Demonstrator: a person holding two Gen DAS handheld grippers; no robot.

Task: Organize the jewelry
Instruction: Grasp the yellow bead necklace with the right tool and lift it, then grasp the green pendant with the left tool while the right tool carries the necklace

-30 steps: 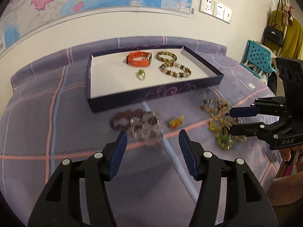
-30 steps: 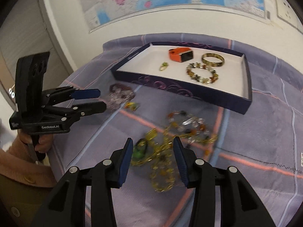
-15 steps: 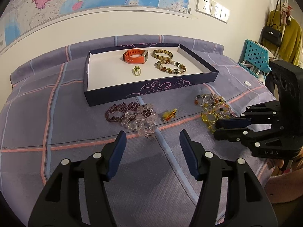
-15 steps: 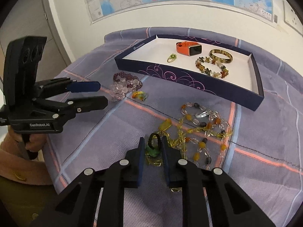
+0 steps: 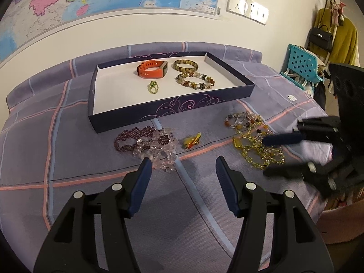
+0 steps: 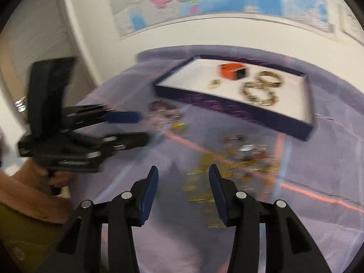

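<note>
Left gripper (image 5: 182, 166) hovers spread and empty just short of the purple-and-clear bead bracelets (image 5: 147, 142). Dark blue tray (image 5: 173, 110), holding sorted pieces, lies beyond. Yellow chain necklace pile (image 5: 257, 145) stays unsorted beside the right gripper (image 6: 183, 177), likewise spread, holding nothing.

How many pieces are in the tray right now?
4: an orange watch at the back, a brown bangle right of it, a beaded bracelet in front of the bangle, and a small green ring. The tray hides nothing.
</note>
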